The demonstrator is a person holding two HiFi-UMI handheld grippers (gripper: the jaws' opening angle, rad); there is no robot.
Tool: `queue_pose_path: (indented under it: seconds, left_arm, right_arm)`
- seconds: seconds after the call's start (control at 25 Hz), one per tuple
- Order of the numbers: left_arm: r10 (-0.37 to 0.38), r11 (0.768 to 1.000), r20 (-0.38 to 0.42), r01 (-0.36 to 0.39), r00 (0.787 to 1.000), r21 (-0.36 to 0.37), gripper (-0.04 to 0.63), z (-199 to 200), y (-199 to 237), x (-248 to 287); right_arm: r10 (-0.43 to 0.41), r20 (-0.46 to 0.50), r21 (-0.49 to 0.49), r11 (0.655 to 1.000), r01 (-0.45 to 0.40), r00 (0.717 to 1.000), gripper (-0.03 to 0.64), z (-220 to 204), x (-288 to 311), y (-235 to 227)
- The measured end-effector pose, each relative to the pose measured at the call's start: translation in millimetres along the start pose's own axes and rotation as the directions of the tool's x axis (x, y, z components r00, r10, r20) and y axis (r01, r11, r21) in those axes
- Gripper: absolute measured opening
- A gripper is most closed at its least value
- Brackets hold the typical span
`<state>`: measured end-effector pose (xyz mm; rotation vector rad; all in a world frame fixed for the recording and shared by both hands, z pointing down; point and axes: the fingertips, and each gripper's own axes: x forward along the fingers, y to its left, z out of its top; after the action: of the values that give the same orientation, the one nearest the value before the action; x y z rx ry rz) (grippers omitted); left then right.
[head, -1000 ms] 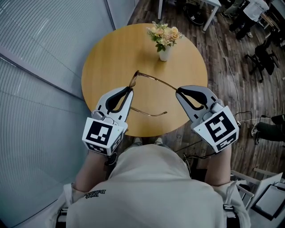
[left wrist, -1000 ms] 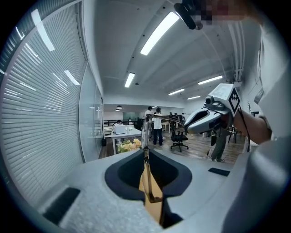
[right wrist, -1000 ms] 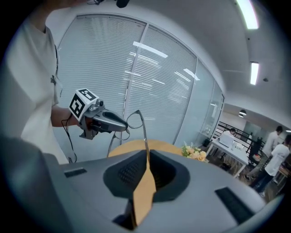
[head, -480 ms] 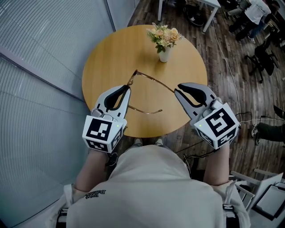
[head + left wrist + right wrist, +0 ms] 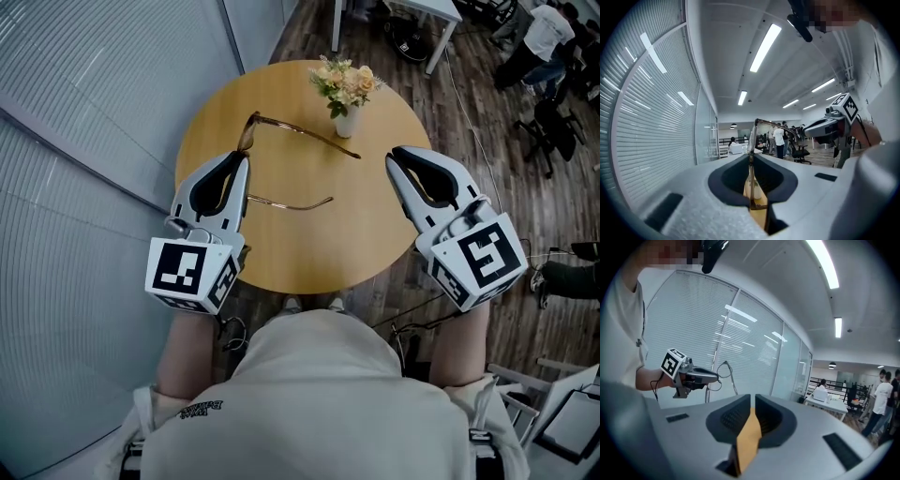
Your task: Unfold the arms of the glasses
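Thin gold-wire glasses (image 5: 302, 132) hang over the round wooden table (image 5: 309, 248), both arms spread out to the right. My left gripper (image 5: 245, 157) is shut on them near the front frame. In the left gripper view the wire runs up between the jaws (image 5: 751, 157) to the lens (image 5: 751, 137). My right gripper (image 5: 393, 155) is to the right of the far arm's tip, a short gap apart. Its jaws stand together with nothing between them (image 5: 753, 399). From the right gripper view I see the left gripper (image 5: 715, 376) holding the glasses (image 5: 724, 370) up.
A small white vase of flowers (image 5: 347, 86) stands at the table's far side, just beyond the glasses. A window wall with blinds runs along the left. Office chairs, cables and people are on the wooden floor at the right and back.
The right gripper has come off the arm's tip and drawn away to the right. The left gripper has carried the glasses up and to the left, and both grippers have risen.
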<state>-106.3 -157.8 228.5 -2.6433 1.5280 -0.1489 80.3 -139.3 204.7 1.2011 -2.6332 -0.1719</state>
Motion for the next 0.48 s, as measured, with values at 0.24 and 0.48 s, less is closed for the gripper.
queue_pose_path:
  seconds: [0.24, 0.48]
  left_arm:
    - [0.025, 1.0, 0.143, -0.022, 0.989, -0.02, 0.044, 48.9, 4.0, -1.0]
    - [0.089, 0.995, 0.233, -0.094, 0.968, 0.013, 0.044, 74.7, 7.5, -17.8]
  right_arm:
    - [-0.142, 0.127, 0.035, 0.99, 0.138, 0.982, 0.034, 35.6, -23.9, -22.3]
    - [-0.23, 0.229, 0.085, 0.973, 0.216, 0.946, 0.034, 55.1, -52.9, -36.9]
